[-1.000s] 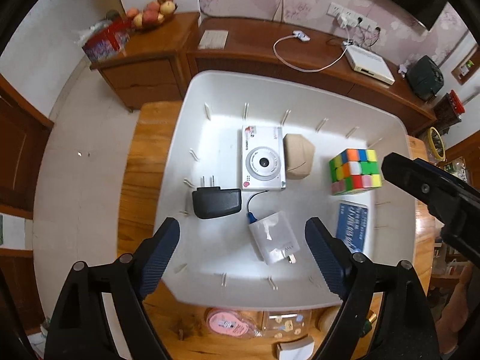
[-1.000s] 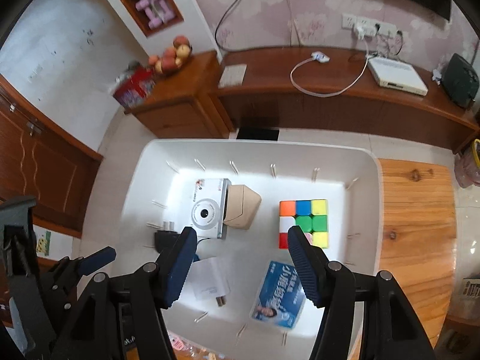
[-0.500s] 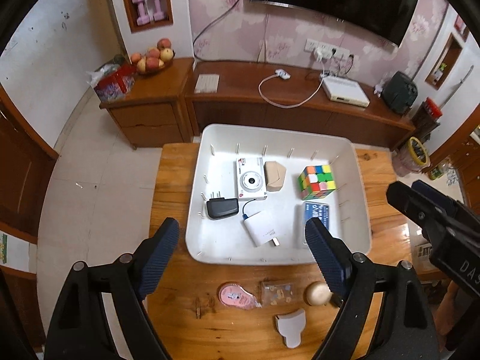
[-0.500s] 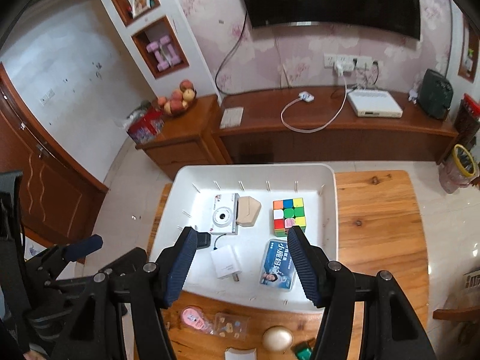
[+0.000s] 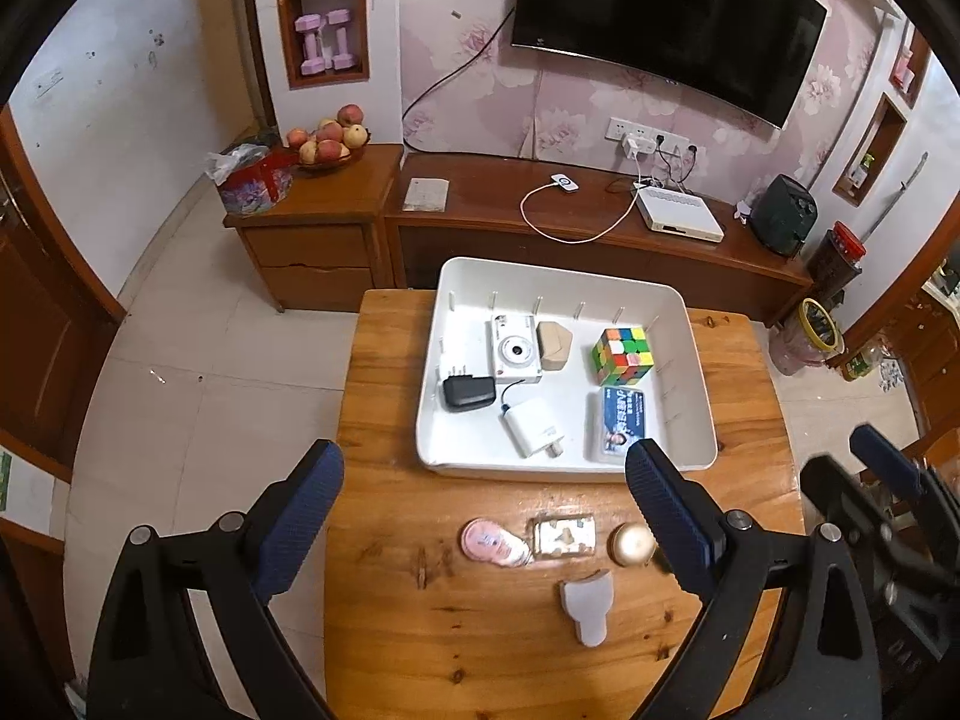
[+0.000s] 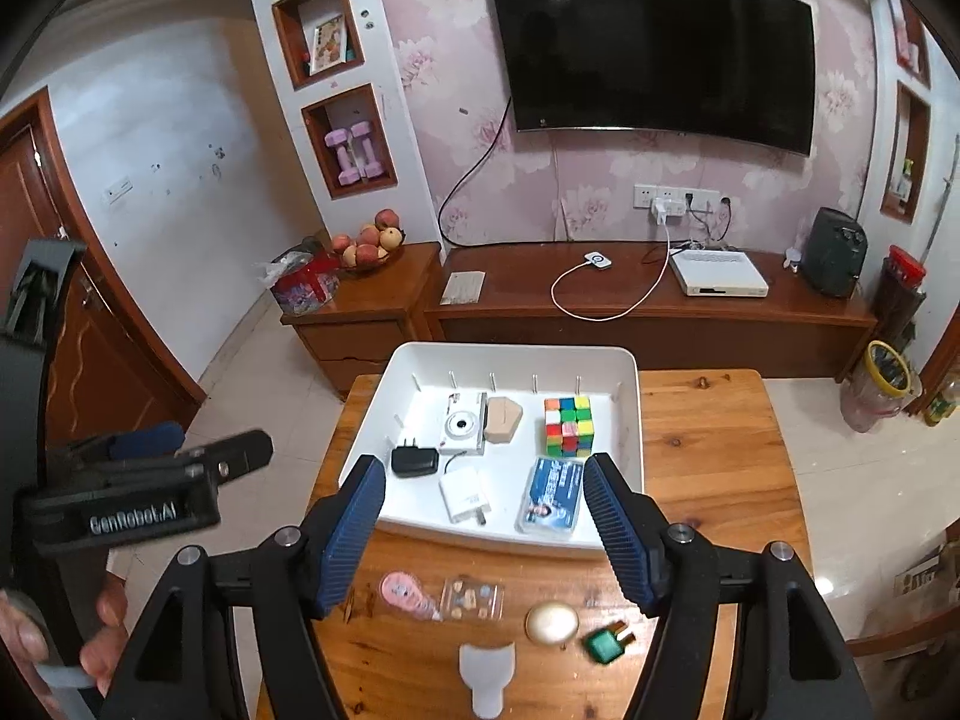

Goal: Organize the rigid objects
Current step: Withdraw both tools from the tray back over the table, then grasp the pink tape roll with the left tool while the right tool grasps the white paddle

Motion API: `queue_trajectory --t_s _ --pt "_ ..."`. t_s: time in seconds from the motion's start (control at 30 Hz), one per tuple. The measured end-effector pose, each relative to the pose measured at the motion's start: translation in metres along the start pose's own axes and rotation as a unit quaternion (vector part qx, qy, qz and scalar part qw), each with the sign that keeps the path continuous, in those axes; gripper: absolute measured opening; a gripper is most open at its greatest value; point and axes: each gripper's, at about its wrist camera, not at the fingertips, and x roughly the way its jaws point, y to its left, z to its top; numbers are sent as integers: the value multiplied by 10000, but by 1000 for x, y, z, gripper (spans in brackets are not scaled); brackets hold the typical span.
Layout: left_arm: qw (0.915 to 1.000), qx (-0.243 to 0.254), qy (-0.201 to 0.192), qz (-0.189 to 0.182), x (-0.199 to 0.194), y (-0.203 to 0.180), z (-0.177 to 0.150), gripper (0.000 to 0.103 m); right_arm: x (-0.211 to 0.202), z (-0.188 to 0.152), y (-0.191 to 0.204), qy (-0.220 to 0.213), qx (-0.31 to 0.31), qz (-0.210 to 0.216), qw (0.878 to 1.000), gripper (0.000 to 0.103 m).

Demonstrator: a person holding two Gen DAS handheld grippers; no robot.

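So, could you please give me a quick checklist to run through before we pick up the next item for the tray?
1. Left gripper empty, jaws just opened wider: ok.
2. Right gripper empty, jaws just opened wider: ok.
3. White tray has bare floor near its left wall: ok.
4. Loose pieces in plain view on the table: gold egg, green bottle, pink tag: ok.
5. Green bottle visible to left camera: not ok, hidden by a finger.

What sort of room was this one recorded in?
Most likely a home living room: a wall-mounted TV, a long wooden media cabinet under it, and a bowl of fruit on a side cabinet.
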Motion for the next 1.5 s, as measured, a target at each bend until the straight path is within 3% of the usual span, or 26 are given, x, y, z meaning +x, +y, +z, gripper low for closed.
queue_trajectory --t_s 0.27,0.4,0.73,0.93,1.1,1.3,1.5 --pt "10000 -8 27 -65 -9 5 -29 96 -18 -39 23 -50 -292 -128 9995 70" --pt "9999 62 151 -51 -1 3 -42 96 -14 -61 31 41 -378 -99 9992 80" --pt "9972 26 728 151 58 3 -78 96 54 -148 37 926 -710 -260 9928 80" --pt "9927 -407 1101 265 103 11 -90 96 95 -189 36 1421 -826 -265 9860 80" --pt "9835 -1042 1441 329 143 23 -95 96 121 -207 32 1645 -883 -275 9820 80" --pt "9636 -1909 1832 396 185 39 -106 96 141 -211 22 1739 -843 -279 9807 80" --pt "9523 -2305 1959 393 206 38 -112 96 156 -213 14 1864 -839 -143 9788 80"
